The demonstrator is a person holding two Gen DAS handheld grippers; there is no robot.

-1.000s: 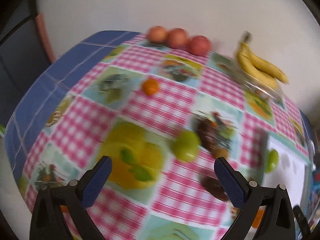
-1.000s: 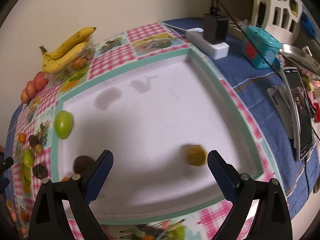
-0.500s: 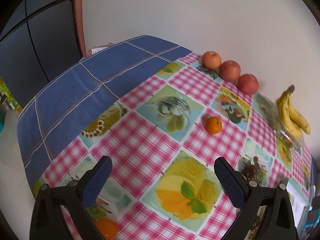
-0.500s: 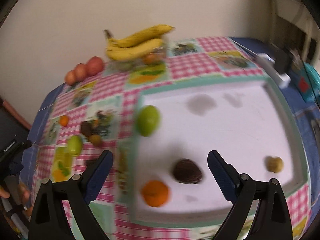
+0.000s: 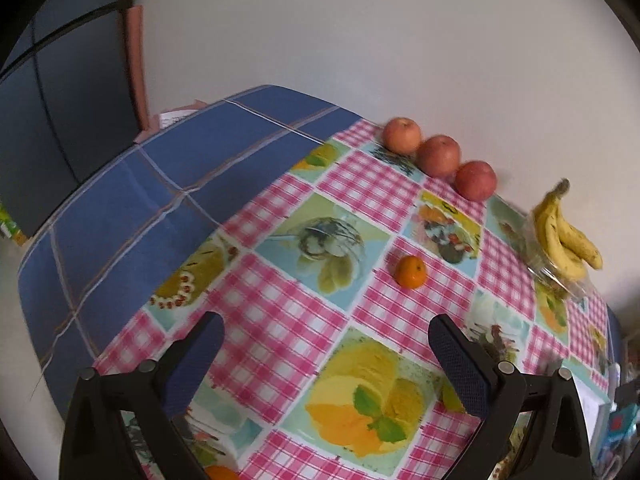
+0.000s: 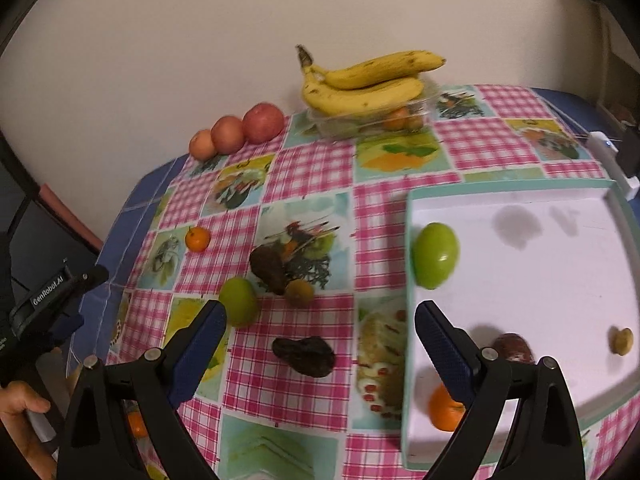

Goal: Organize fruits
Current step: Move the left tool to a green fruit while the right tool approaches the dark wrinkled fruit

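Both grippers, left (image 5: 326,346) and right (image 6: 320,330), are held with jaws wide apart and empty above the tablecloth (image 6: 316,184); a green fruit (image 6: 435,255), an orange (image 6: 444,410) and two smaller fruits are seen in the tray (image 6: 560,264); apples (image 6: 236,131) and bananas (image 6: 364,80) are lined along the wall.
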